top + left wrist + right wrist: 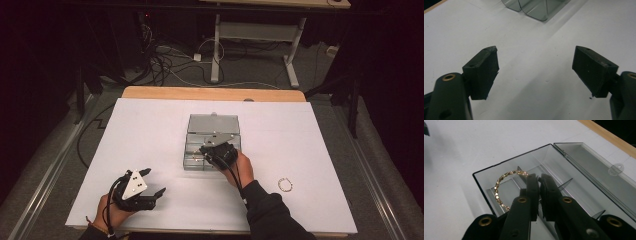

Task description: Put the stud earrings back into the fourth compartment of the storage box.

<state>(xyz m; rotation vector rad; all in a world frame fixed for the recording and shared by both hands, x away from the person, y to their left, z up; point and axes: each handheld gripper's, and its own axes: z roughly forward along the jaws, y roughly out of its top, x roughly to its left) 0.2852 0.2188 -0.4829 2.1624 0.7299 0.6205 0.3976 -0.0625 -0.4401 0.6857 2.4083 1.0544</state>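
A clear grey plastic box (pixel 196 162) with divided compartments lies open mid-table, its lid (pixel 213 122) folded back on the far side. My right gripper (pixel 203 149) reaches into the box (pixel 509 162) from the near side. Its jaws are shut (pixel 539 177) on a gold beaded bracelet (pixel 498 185), which curves out from the tips into the near-left compartment. My left gripper (pixel 155 181) rests open on the white sheet at the front left, nothing between its pads (pixel 485 72). A corner of the box (pixel 536 10) shows ahead of it.
A second gold bracelet (pixel 285 184) lies on the white sheet (pixel 150 130) to the right of the person's right sleeve. The table's wooden far edge (pixel 215 93) borders the sheet. Cables and a desk frame stand on the floor beyond.
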